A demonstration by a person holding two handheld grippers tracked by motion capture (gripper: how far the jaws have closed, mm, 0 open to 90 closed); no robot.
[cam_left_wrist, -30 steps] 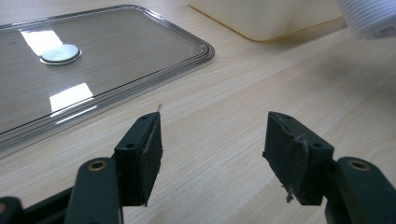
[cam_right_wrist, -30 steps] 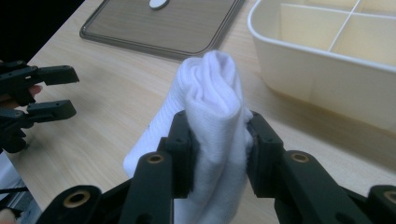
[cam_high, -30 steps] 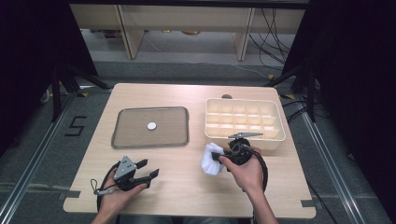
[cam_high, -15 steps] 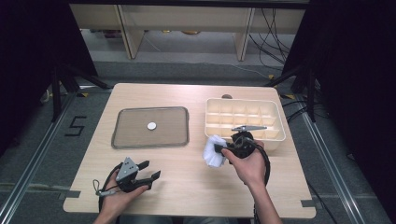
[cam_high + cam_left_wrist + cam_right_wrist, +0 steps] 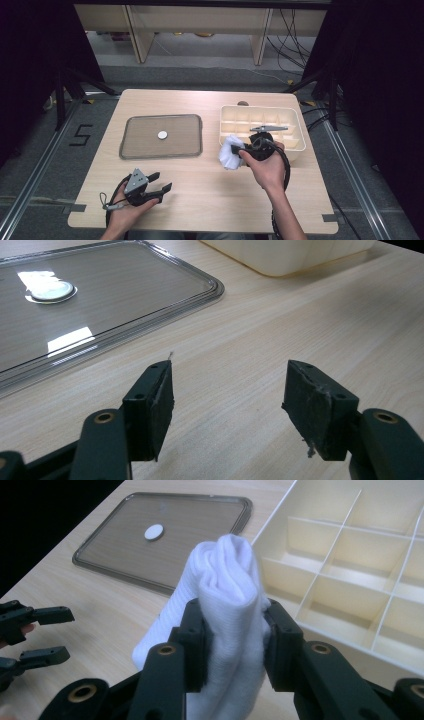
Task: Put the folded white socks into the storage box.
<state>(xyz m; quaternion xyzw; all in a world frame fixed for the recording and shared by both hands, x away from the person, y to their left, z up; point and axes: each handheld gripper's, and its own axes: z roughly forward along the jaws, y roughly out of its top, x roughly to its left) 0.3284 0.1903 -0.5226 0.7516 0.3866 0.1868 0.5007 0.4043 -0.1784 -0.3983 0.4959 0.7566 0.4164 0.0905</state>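
Observation:
My right gripper (image 5: 239, 151) (image 5: 234, 632) is shut on a rolled white sock (image 5: 229, 152) (image 5: 225, 595) and holds it above the table, just left of the cream divided box (image 5: 260, 112) (image 5: 350, 555). In the right gripper view the sock bulges up between the black pads. My left gripper (image 5: 161, 181) (image 5: 227, 400) rests near the table's front left edge, jaws open with nothing between them; it also shows at the left edge (image 5: 47, 635) of the right gripper view.
A clear lid (image 5: 150, 145) (image 5: 125, 295) (image 5: 200, 525) with a round white sticker (image 5: 162, 134) (image 5: 153, 531) lies flat left of the box. Bare wood lies between the two grippers. Shelving and cables stand beyond the far edge.
My right gripper has risen with the sock and shifted a little toward the box. The left gripper has stayed put.

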